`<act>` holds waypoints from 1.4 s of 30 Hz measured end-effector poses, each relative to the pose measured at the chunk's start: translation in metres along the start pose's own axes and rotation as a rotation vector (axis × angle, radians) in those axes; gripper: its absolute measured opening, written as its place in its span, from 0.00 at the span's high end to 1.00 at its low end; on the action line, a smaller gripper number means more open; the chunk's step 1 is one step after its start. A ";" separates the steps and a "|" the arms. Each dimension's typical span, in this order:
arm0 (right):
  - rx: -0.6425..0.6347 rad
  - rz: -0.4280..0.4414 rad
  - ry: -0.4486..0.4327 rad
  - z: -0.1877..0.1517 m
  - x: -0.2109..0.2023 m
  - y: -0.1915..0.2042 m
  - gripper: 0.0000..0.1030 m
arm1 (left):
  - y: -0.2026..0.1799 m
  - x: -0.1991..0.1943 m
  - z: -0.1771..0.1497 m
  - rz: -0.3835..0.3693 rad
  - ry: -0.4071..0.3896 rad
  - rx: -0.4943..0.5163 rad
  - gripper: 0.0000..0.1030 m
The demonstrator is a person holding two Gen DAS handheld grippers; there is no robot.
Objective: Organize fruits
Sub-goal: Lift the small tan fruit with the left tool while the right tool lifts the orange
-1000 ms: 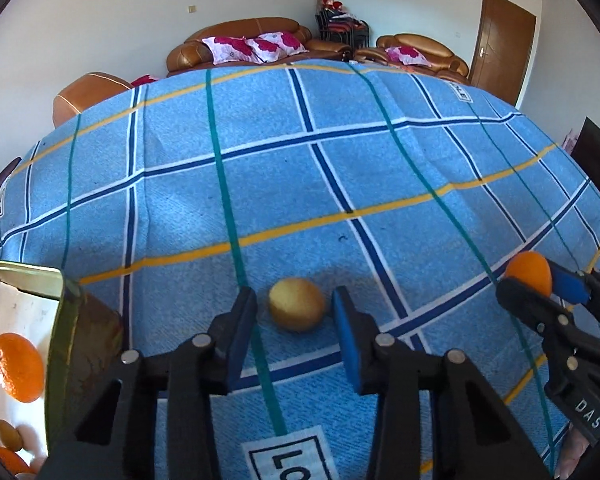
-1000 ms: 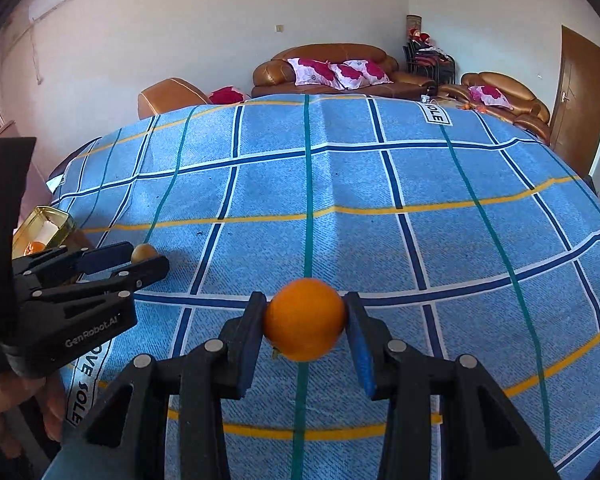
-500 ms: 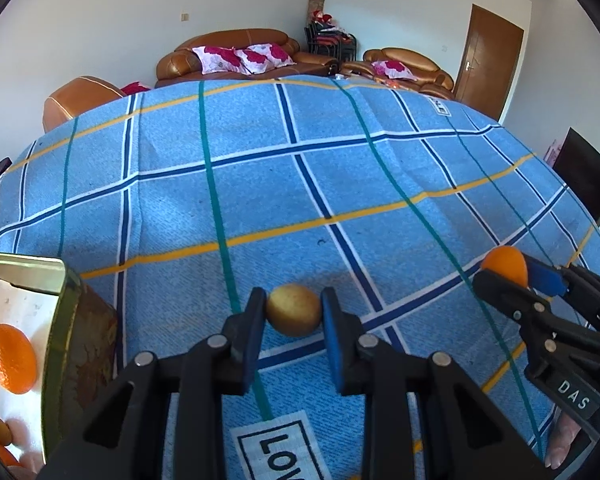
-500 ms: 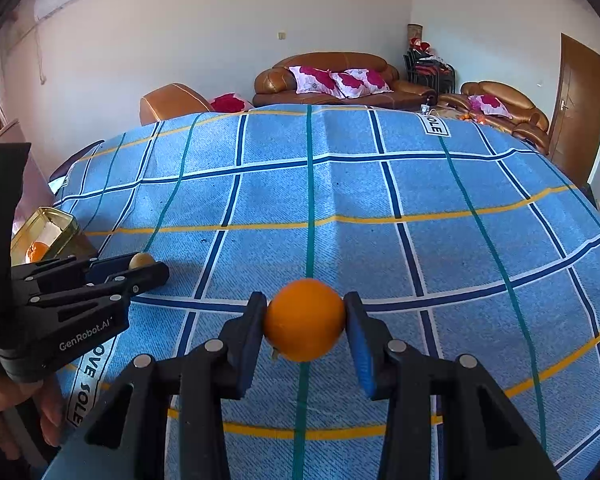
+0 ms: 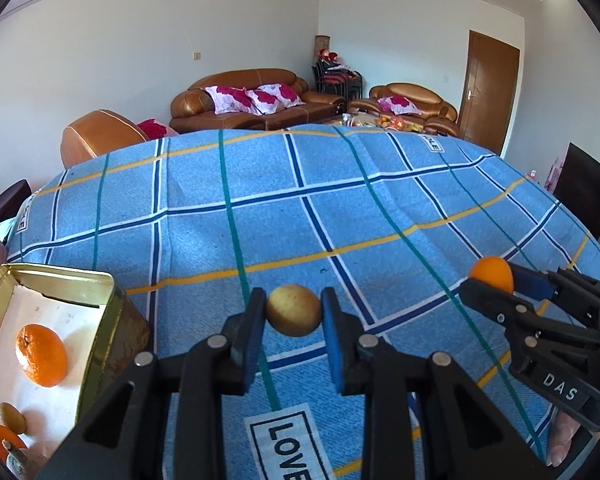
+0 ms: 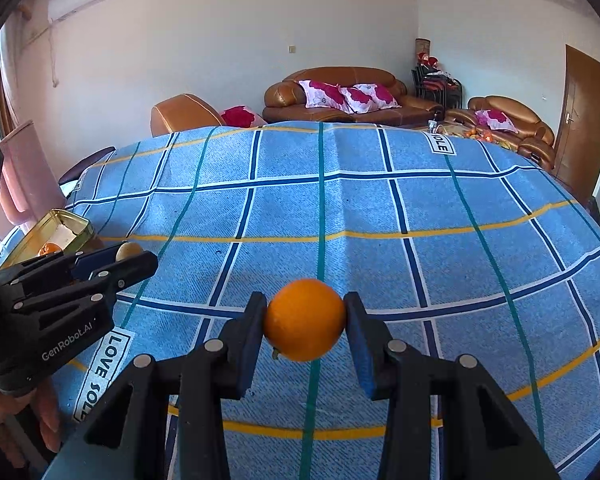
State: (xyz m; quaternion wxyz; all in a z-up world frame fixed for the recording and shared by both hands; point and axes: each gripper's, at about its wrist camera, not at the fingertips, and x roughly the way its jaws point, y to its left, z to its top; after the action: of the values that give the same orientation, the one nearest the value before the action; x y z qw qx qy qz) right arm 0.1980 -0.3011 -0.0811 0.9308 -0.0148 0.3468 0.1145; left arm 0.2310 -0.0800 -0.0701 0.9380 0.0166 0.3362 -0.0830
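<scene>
The left gripper [image 5: 293, 316] has its fingers clamped on a small yellowish fruit [image 5: 294, 310], lifted clear of the blue checked cloth [image 5: 340, 208] that covers the worktop. The right gripper [image 6: 305, 320] has its fingers pressed on an orange [image 6: 305, 319], also above the cloth, near the worktop's near edge. At the worktop's left edge sits a gold tin [image 5: 100, 320], open, with an orange fruit [image 5: 41, 355] and a small brownish one [image 5: 11, 417] inside.
</scene>
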 end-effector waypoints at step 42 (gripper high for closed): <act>-0.053 0.034 -0.217 -0.006 -0.042 0.008 0.59 | -0.012 -0.055 -0.016 0.045 -0.234 0.050 0.72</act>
State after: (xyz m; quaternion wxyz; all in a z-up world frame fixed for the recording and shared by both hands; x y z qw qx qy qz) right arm 0.1614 -0.3023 -0.0575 0.9601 -0.0213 0.2412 0.1402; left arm 0.1770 -0.0826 -0.0470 0.9717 0.0378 0.2220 -0.0715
